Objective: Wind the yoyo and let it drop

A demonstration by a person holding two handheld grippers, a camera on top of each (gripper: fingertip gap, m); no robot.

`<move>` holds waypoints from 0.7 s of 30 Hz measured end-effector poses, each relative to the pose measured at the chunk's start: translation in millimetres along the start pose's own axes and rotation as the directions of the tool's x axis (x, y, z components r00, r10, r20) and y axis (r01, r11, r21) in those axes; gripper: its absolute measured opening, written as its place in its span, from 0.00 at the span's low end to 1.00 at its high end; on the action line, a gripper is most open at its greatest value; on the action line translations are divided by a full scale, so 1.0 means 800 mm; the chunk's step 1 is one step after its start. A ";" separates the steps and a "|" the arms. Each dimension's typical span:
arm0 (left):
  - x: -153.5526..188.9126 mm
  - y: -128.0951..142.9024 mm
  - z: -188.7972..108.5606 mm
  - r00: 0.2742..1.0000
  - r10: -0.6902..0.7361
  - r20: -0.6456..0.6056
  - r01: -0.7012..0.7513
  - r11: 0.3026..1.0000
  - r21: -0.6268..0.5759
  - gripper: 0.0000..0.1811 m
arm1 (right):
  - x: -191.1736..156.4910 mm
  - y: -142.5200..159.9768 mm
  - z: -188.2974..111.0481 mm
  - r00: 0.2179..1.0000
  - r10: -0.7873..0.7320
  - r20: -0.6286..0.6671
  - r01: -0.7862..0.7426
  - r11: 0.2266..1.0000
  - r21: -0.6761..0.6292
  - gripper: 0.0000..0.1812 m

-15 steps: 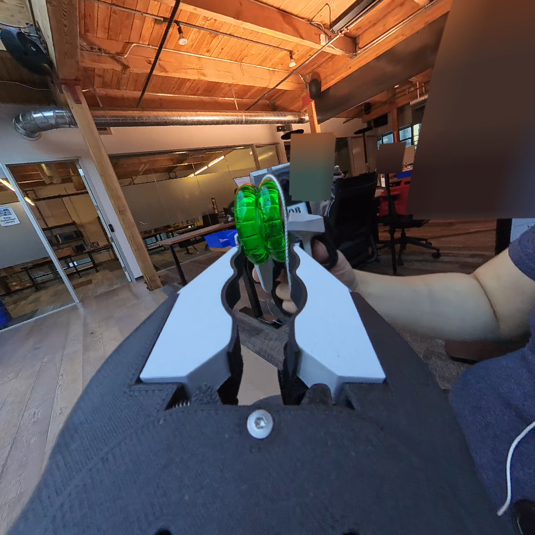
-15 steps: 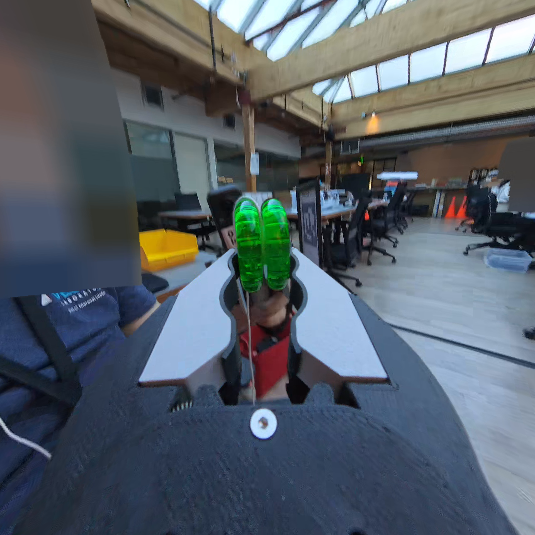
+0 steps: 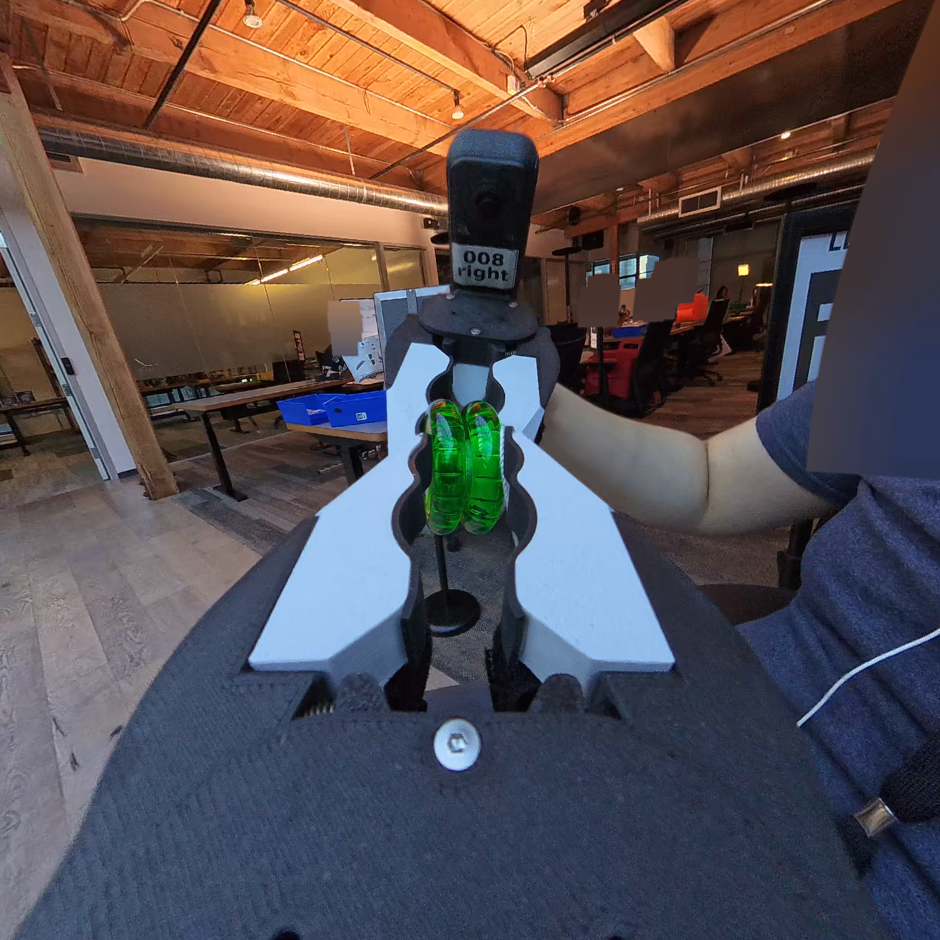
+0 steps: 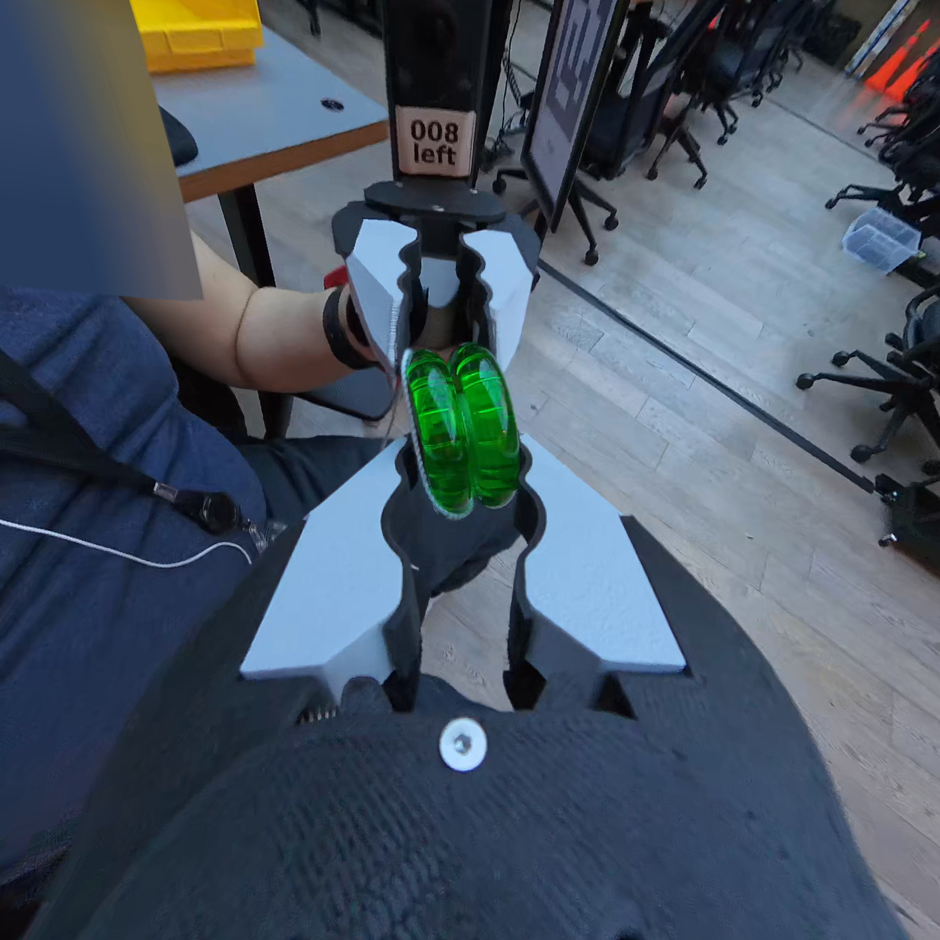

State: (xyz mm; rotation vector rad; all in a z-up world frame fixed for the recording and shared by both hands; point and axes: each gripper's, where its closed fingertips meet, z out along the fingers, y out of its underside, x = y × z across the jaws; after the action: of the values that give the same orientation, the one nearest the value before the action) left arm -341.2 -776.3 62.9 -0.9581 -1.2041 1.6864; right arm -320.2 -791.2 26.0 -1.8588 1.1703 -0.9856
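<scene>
1. Yoyo. The yoyo (image 3: 465,473) is made of two rounded halves of clear green plastic, glossy and lightly ribbed, set side by side with a narrow groove between them. It is held in the air between the two grippers, which point tip to tip. A white twisted string (image 4: 414,458) lies along the outer rim of one half and runs up to a finger of the left gripper.

2. Left gripper. The left gripper (image 3: 467,440) has flat pale grey fingers with black wavy inner pads, mounted on a rough, dark printed body. The fingers are closed to the width of the yoyo, and the pads lie against its two outer faces.

3. Right gripper. The right gripper (image 4: 463,447) is of the same build. Its fingers are also narrowed to the width of the yoyo, with the tips touching both faces. Which tool carries the weight cannot be determined.

4. Containers.
- Two blue plastic bins (image 3: 356,409) stand on a wooden table top. Their contents cannot be made out.
- A yellow bin (image 4: 198,30) stands on a grey table with a wooden edge. Its inside is not in view.
- A clear lidded plastic box (image 4: 880,244) stands on the plank floor (image 4: 712,458). Its contents are indistinct.
</scene>
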 end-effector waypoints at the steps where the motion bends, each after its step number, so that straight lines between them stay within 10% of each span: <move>1: 0.001 -0.004 -0.002 1.000 -0.018 -0.011 0.018 1.000 0.020 0.14 | -0.003 -0.006 -0.001 1.000 0.009 0.004 -0.009 0.999 0.049 0.19; 13: -0.015 0.010 -0.013 0.981 0.174 0.083 -0.164 0.980 -0.117 0.07 | 0.013 0.021 0.000 0.948 0.152 -0.279 -0.161 0.987 -0.011 0.15; 21: -0.020 0.013 -0.025 0.990 0.124 0.070 -0.114 0.984 -0.137 0.00 | -0.025 0.044 0.029 0.898 0.436 -0.055 -0.437 0.899 -0.028 0.15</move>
State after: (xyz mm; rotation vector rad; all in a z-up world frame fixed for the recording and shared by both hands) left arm -319.6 -786.5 49.5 -1.0721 -1.3486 1.7693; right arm -319.0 -780.7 -19.7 -1.5065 1.5600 -0.7554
